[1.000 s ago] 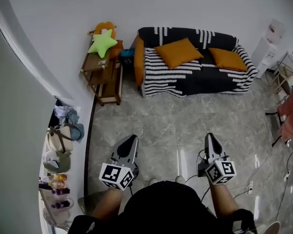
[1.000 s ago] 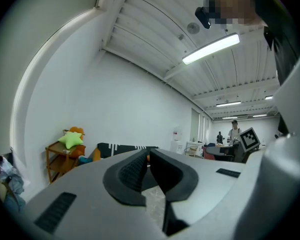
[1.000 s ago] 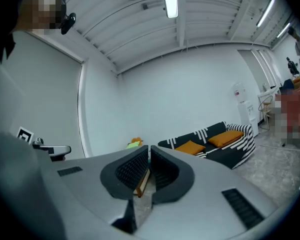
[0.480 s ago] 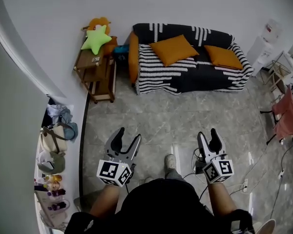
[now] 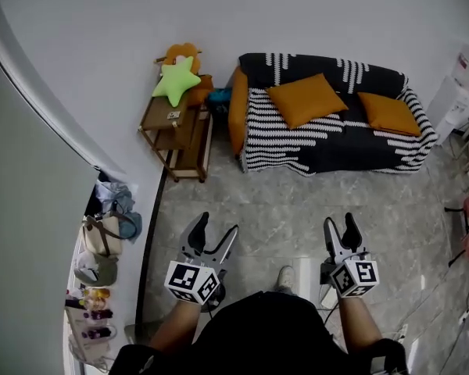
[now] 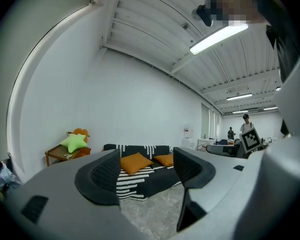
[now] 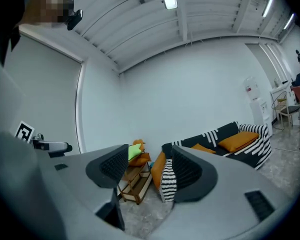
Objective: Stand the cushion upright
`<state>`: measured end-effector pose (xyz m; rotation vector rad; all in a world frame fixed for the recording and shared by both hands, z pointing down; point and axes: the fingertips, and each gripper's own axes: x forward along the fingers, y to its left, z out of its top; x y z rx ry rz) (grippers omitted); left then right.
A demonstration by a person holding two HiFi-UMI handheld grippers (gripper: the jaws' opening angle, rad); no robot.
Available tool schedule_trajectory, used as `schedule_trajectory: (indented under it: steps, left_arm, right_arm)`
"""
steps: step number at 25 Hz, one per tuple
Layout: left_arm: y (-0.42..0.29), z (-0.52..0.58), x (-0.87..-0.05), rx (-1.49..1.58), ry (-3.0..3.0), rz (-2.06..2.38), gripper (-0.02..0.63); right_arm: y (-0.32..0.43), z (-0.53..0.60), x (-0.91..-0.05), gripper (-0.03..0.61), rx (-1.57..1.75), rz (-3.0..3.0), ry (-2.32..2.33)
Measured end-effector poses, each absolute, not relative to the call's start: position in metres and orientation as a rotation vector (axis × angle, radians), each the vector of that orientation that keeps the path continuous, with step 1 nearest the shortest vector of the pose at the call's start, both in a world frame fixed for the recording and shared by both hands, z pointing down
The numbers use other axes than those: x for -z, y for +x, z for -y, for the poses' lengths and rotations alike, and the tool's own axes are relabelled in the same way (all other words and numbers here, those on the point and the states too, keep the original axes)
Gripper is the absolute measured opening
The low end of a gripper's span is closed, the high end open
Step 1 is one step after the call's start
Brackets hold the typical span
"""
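A black-and-white striped sofa (image 5: 328,135) stands against the far wall. Two orange cushions lie slanted on its seat, one in the middle (image 5: 306,98) (image 6: 135,161) and one toward the right end (image 5: 389,113) (image 7: 238,140). A third orange cushion (image 5: 238,119) leans at the sofa's left arm. My left gripper (image 5: 217,226) (image 6: 146,166) and right gripper (image 5: 341,223) (image 7: 146,166) are held level over the floor, well short of the sofa. Both have just been opening, and both are open with nothing between the jaws.
Left of the sofa, a wooden side table (image 5: 176,127) carries a green star cushion (image 5: 176,80) and an orange plush. Bags (image 5: 105,233) and bottles line the left wall. A white cabinet (image 5: 465,73) stands at the far right. People stand far off (image 6: 245,121).
Both grippers went from shut to open. The person has stepped, and the sofa now sits further right in the head view.
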<state>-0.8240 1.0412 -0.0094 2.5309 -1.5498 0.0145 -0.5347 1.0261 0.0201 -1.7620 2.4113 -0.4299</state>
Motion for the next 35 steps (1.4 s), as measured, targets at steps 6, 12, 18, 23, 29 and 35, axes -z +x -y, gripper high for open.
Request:
schedule_trajectory:
  steps: [6, 12, 18, 23, 29, 35]
  left_arm:
    - [-0.780, -0.980, 0.016, -0.012, 2.506, 1.616, 0.336]
    - [-0.729, -0.930, 0.017, 0.001, 2.496, 1.625, 0.336]
    - [-0.693, -0.897, 0.016, -0.013, 2.534, 1.571, 0.336]
    - [-0.673, -0.875, 0.007, -0.001, 2.556, 1.518, 0.340]
    - [-0.663, -0.821, -0.008, 0.018, 2.595, 1.424, 0.344]
    - [-0.652, -0.746, 0.001, 0.069, 2.660, 1.349, 0.350]
  right_arm:
    - [-0.487, -0.955, -0.020, 0.282, 0.448, -2.420, -1.709]
    - [-0.418, -0.920, -0.025, 0.282, 0.462, -2.370, -1.744]
    - [-0.376, -0.911, -0.035, 0.275, 0.500, -2.277, -1.821]
    - [-0.357, -0.905, -0.047, 0.275, 0.527, -2.247, -1.873]
    - [-0.350, -0.871, -0.046, 0.272, 0.484, -2.206, -1.933]
    - [-0.351, -0.804, -0.027, 0.270, 0.409, -2.184, -1.967]
